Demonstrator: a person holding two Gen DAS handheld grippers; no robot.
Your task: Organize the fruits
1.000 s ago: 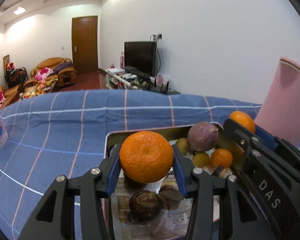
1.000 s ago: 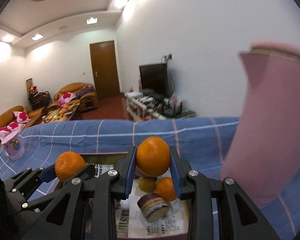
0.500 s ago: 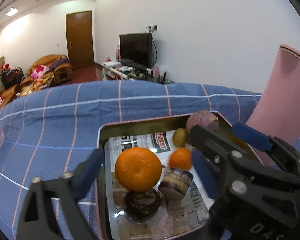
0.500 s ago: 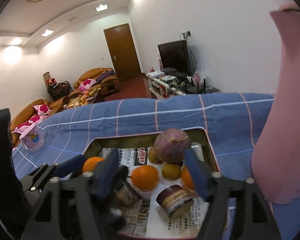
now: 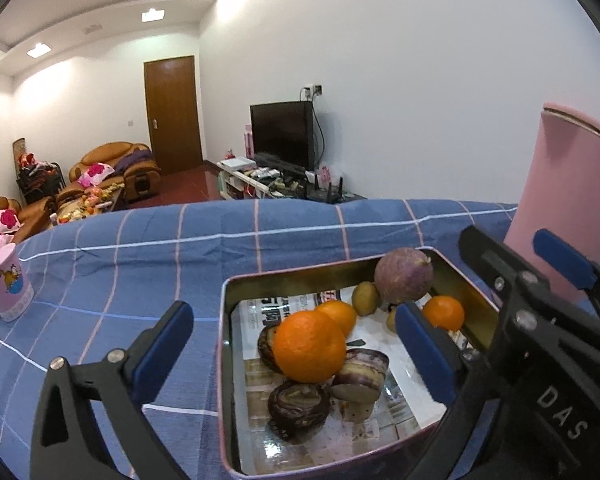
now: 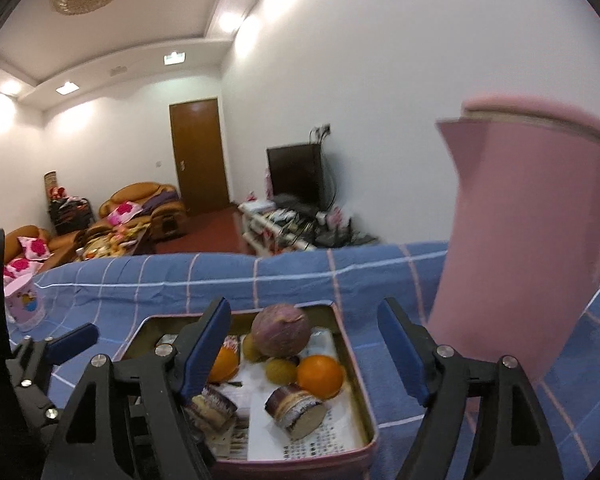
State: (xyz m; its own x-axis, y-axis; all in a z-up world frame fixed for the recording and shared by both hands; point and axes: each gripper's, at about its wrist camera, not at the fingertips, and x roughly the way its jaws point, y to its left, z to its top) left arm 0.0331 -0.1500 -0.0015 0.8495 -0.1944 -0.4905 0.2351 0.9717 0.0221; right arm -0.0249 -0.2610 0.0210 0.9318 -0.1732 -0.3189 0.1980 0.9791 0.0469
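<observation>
Orange fruit sits loose in the metal tin (image 5: 225,344); the large orange (image 5: 309,347) lies between the fingers of the left gripper (image 5: 296,344), ahead of the pads and touching neither, resting on dark halved fruits (image 5: 298,406) on the newspaper lining; a second orange (image 5: 337,316) lies just behind it, a third (image 5: 444,312) beyond the right-hand finger, and a purple round fruit (image 5: 403,275) with small greenish fruits (image 5: 366,299) at the tin's far end.

Left gripper: jaws spread wide, holding nothing. Right gripper (image 6: 304,350): jaws likewise wide and empty, poised above the tin's near edge, the purple fruit and one orange (image 6: 320,376) showing between its fingers, a cut purple fruit (image 6: 296,412) below.

Progress, as judged: every fruit visible lies inside the tin; none appears on the blue checked cloth (image 5: 140,256); the collecting seems largely done. What may remain is tidying the pile, since the large orange is perched on other pieces and could roll.

Surroundings: a tall pink container (image 5: 564,216) stands just beyond the tin to the right; a small pink cup (image 5: 6,284) far left.
</observation>
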